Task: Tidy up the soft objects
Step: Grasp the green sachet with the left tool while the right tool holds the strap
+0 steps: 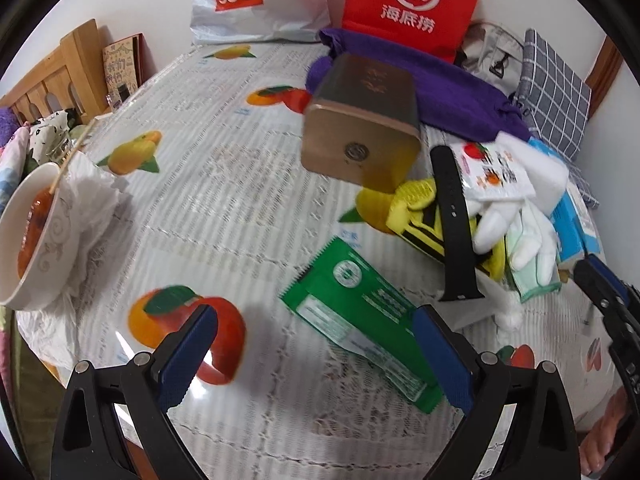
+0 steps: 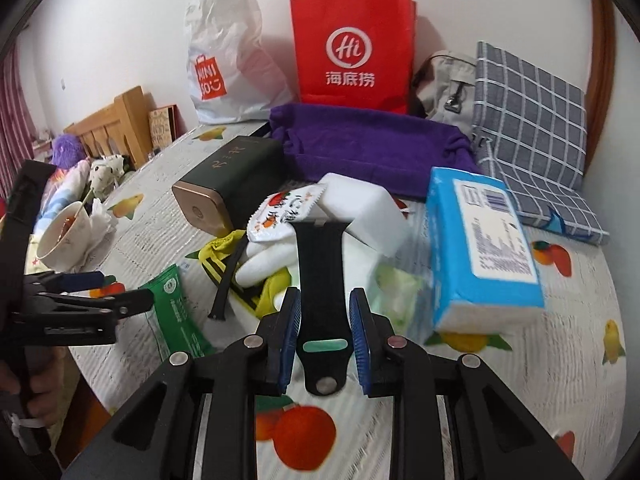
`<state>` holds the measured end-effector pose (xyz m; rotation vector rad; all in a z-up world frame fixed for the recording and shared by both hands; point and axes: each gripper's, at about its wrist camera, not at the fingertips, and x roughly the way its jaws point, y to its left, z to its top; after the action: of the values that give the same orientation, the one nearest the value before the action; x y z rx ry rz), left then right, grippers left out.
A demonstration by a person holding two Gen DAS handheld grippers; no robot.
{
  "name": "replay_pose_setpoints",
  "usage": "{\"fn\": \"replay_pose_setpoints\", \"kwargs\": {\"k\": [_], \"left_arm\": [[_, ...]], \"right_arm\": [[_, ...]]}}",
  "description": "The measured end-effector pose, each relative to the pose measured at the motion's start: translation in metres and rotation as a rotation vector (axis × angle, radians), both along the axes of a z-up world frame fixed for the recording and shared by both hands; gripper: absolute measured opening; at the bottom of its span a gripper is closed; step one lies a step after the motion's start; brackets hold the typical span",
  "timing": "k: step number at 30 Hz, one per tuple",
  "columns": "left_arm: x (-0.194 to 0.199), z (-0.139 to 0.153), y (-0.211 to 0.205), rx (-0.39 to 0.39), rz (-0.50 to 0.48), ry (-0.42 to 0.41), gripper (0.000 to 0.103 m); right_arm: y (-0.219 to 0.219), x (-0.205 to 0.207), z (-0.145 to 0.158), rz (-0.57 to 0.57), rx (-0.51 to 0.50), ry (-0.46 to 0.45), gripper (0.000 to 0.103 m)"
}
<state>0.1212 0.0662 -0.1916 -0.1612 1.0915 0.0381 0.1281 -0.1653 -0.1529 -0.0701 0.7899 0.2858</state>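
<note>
My right gripper (image 2: 324, 316) is shut on a black watch strap (image 2: 320, 280), holding it by its lower end; the strap also shows in the left wrist view (image 1: 454, 232), standing over the pile. The pile holds a yellow and black cloth (image 1: 416, 216), white gloves (image 1: 516, 228), a snack sachet (image 2: 280, 212), a white sponge block (image 2: 360, 208) and a pale green cloth (image 2: 396, 292). My left gripper (image 1: 316, 356) is open and empty above the table, near a green packet (image 1: 360, 316).
A blue tissue pack (image 2: 480, 248), a dark tin box (image 1: 360, 128), a purple towel (image 2: 372, 148), a red paper bag (image 2: 352, 48), a white Miniso bag (image 1: 248, 0), a checked pouch (image 2: 536, 136) and a bowl with sauce (image 1: 28, 232) stand on the fruit-print tablecloth (image 1: 224, 184).
</note>
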Motion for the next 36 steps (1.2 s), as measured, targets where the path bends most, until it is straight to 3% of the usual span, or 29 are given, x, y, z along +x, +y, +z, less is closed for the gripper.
{"fn": "replay_pose_setpoints", "kwargs": {"k": [8, 17, 24, 32, 36], "left_arm": [[0.010, -0.021, -0.016, -0.015, 0.043, 0.069, 0.098], [0.018, -0.027, -0.033, 0.087, 0.036, 0.068, 0.100], [0.004, -0.015, -0.012, 0.163, 0.054, 0.105, 0.100], [-0.023, -0.005, -0.017, 0.109, 0.038, 0.144, 0.100], [-0.034, -0.013, -0.020, -0.004, 0.039, 0.194, 0.099]], "right_arm": [[-0.039, -0.020, 0.001, -0.037, 0.033, -0.003, 0.025], [-0.081, -0.023, -0.031, -0.127, -0.004, 0.069, 0.025], [-0.093, -0.018, -0.054, -0.149, -0.003, 0.120, 0.025], [-0.096, -0.015, -0.061, -0.131, 0.023, 0.129, 0.025], [-0.098, -0.016, -0.061, -0.126, 0.037, 0.126, 0.025]]}}
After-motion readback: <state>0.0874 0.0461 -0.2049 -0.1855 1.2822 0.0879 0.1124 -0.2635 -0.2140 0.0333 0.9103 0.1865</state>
